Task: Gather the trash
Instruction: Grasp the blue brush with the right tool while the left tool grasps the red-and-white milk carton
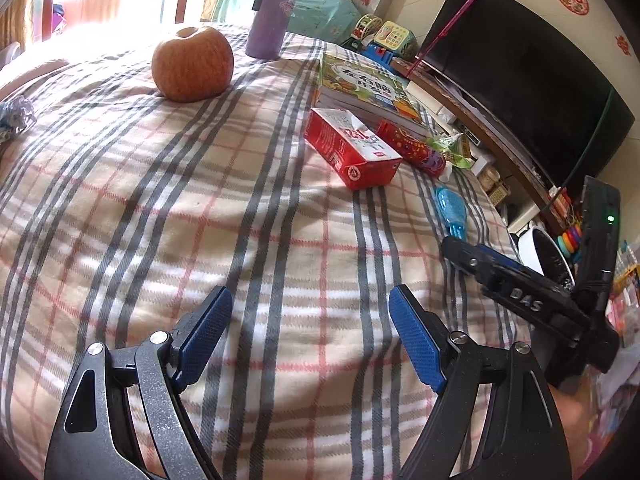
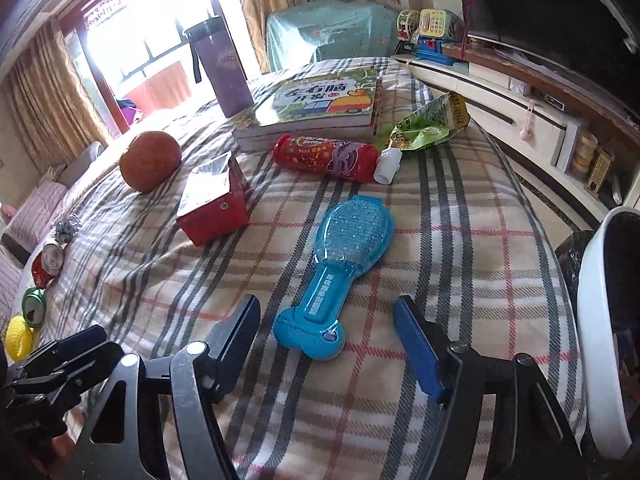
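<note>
White bin [image 2: 596, 320] at the bed's right edge, dark liner inside; what lies in it is too dark to tell. Red carton [image 2: 214, 204] lies on its side on the plaid blanket [image 2: 460, 248], top flap torn open, just below the stack of books [image 2: 316, 112]. Red candy tube [image 2: 326, 158] beside it, "Skittles" just readable on the label, white cap off its right end. Green snack wrapper [image 2: 430, 126] crumpled near the cap. Blue hairbrush [image 2: 340, 256] lies handle toward the right gripper [image 2: 326, 320], whose jaws stand apart with the handle end between them, pads touching nothing. Left gripper [image 1: 310, 336] spread wide over bare blanket, nothing between the blue pads. Far left edge: two crushed cans, one red [image 2: 48, 262], one green [image 2: 34, 306], and a yellow thing [image 2: 18, 338]. Apple [image 1: 192, 64] and purple flask [image 1: 274, 12] stand further back. Curtained window bright behind, dark television [image 1: 520, 68] along the right wall, "DAS" on the other gripper's body.
</note>
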Demonstrator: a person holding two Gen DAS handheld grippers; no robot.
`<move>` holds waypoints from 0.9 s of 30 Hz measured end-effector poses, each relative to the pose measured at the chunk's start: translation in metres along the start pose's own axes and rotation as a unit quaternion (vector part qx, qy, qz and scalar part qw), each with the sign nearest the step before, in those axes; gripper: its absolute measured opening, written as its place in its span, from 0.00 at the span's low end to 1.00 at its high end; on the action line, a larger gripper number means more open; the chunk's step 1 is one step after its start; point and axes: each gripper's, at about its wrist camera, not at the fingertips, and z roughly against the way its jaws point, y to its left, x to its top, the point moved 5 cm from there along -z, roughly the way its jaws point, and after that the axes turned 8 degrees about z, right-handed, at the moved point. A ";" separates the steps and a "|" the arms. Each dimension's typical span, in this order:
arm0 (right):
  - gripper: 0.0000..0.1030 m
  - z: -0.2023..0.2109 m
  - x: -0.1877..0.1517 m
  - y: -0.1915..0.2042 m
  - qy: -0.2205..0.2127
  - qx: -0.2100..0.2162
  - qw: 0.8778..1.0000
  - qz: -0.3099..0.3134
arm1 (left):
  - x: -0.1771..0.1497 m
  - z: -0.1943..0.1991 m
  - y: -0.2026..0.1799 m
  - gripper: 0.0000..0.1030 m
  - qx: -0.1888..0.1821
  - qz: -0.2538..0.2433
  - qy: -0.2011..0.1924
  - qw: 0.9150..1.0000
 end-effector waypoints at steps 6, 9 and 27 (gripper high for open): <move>0.22 0.003 -0.001 -0.015 -0.001 -0.001 1.000 -0.010 | 0.021 -0.010 -0.024 0.81 0.002 -0.028 -0.010 1.000; 0.21 0.015 -0.010 -0.028 -0.008 0.006 0.999 -0.034 | 0.035 -0.024 -0.042 0.81 0.013 -0.048 -0.015 0.999; 0.21 0.037 -0.037 -0.051 -0.030 0.034 0.995 -0.085 | 0.074 -0.099 -0.070 0.55 0.078 -0.077 -0.025 0.994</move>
